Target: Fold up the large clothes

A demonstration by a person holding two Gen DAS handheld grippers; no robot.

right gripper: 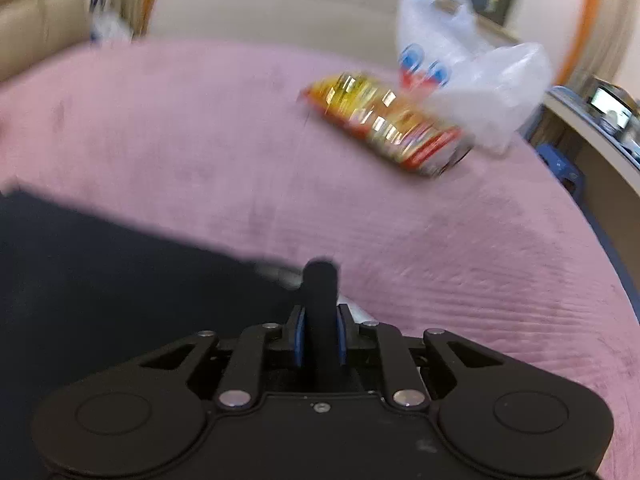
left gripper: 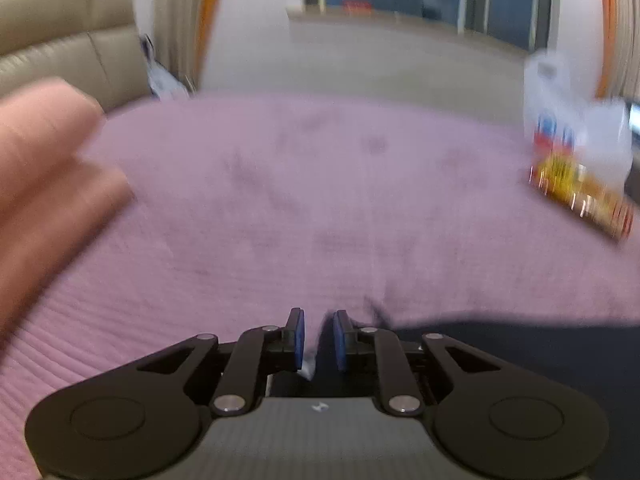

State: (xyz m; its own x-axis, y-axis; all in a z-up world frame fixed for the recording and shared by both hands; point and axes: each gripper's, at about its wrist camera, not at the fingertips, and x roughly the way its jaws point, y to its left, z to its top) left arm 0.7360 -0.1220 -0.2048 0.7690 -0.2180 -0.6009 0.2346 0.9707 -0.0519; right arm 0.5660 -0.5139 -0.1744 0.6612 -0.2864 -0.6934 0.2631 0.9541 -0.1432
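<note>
- The right gripper (right gripper: pixel 320 336) is closed on a thick roll of the dark garment (right gripper: pixel 100 280); the bunched cloth stands up between the two blue pads, so the grip looks firm
- The left gripper (left gripper: pixel 319 338) has its jaws set a little apart, with a narrow gap between the blue pads; something pale shows low in the gap, but I cannot tell if any cloth is caught there
- The dark garment lies on the near part of the pink bedspread (right gripper: pixel 440 240): in the left view it spreads to the right of the jaws, in the right view to the left of them, so it is stretched between the two grippers
- I judge that each gripper takes one edge or corner, so that the cloth can be lifted and laid over itself as a fold
- A bare hand (left gripper: pixel 44 168) shows at the left edge of the left view, blurred, above the bedspread
- A yellow and red snack packet (right gripper: pixel 384 124) lies farther on the bed, with a white plastic bag (right gripper: pixel 480 80) touching it behind
- Both are well apart from the garment, but I think a wide fold toward that side could reach them
- A beige sofa (left gripper: pixel 68 40) stands beyond the bed, and both views are blurred
</note>
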